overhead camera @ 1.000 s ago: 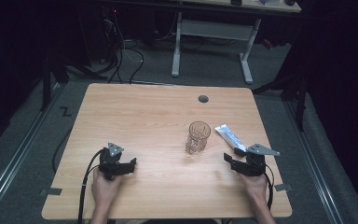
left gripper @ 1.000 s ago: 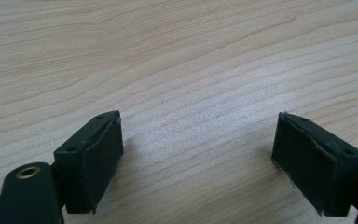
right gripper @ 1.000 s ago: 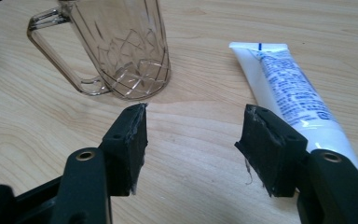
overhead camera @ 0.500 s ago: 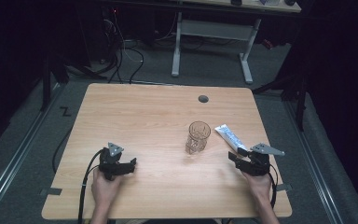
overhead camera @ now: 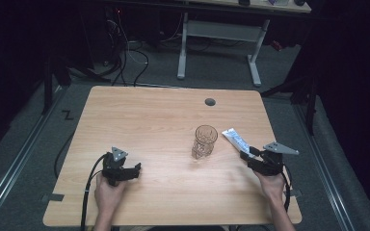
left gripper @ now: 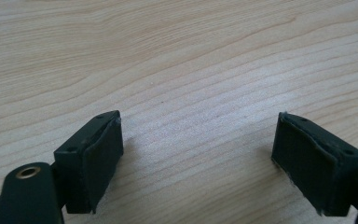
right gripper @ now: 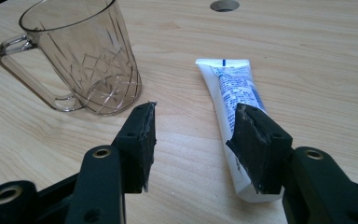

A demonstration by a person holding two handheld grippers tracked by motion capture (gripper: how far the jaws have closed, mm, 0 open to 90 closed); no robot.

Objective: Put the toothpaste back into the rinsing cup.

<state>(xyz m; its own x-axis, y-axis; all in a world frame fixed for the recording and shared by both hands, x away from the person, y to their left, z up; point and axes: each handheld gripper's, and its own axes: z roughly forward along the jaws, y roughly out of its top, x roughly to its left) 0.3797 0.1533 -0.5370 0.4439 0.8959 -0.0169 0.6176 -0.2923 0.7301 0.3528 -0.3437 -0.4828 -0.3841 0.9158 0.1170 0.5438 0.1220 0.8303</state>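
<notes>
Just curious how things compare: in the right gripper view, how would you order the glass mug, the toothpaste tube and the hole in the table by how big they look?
1. Glass mug
2. Toothpaste tube, nearer the camera, so unsure
3. Table hole, farthest off

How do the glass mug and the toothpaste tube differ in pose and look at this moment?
The glass mug stands upright with its mouth open upward; the toothpaste tube lies flat on the table. The mug is clear, with a cut pattern and a side handle; the tube is opaque white with blue print. The tube sits partly under one jaw of the right claw; the mug stands apart. Neither is gripped.
</notes>
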